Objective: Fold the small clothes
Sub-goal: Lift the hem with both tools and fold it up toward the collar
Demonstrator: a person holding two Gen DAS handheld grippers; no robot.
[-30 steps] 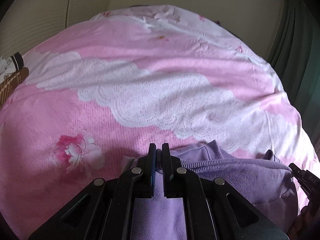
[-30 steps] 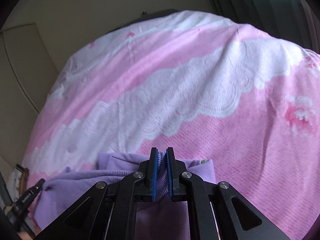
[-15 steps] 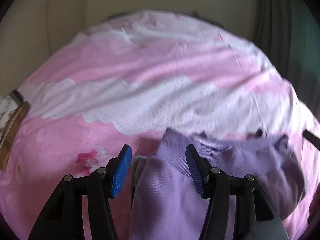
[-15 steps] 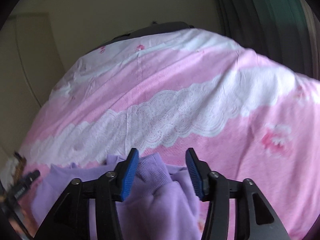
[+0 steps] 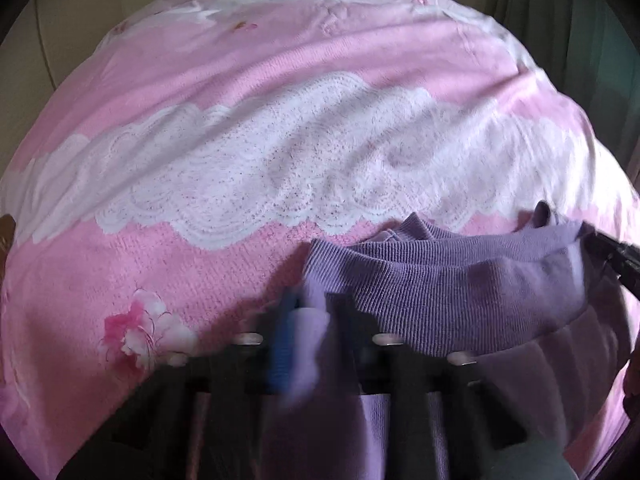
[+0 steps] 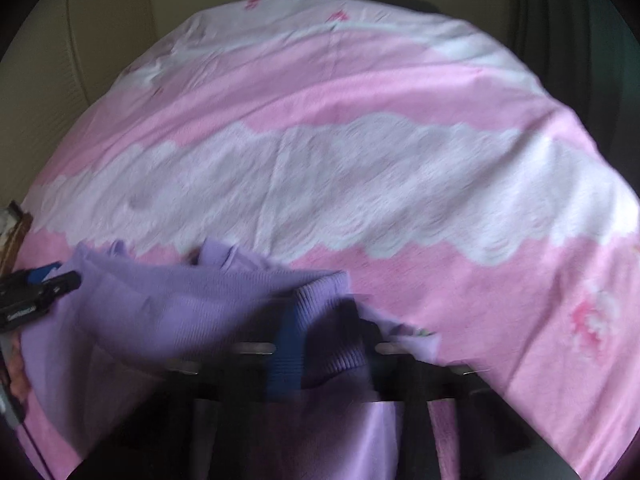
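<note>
A small purple garment (image 5: 460,292) with a ribbed hem lies on the pink and white bedspread (image 5: 280,160). My left gripper (image 5: 312,320) is blurred by motion; its fingers stand close together with purple cloth between them at the garment's left corner. In the right wrist view the garment (image 6: 160,308) stretches to the left, and my right gripper (image 6: 328,332) has its fingers close around the ribbed hem at the right corner. The other gripper's tip shows at the left edge (image 6: 36,284).
The bedspread (image 6: 360,180) covers the bed, with a pink flower print at the left (image 5: 140,332). Beige wall panels (image 6: 60,60) stand behind, a dark green curtain (image 5: 580,20) hangs at the right, and a brown patterned item (image 6: 12,236) lies at the left edge.
Both grippers were shut on the garment, opened wide half a second ago, and have now closed in again on its hem corners. Both views have shifted and are blurred.
</note>
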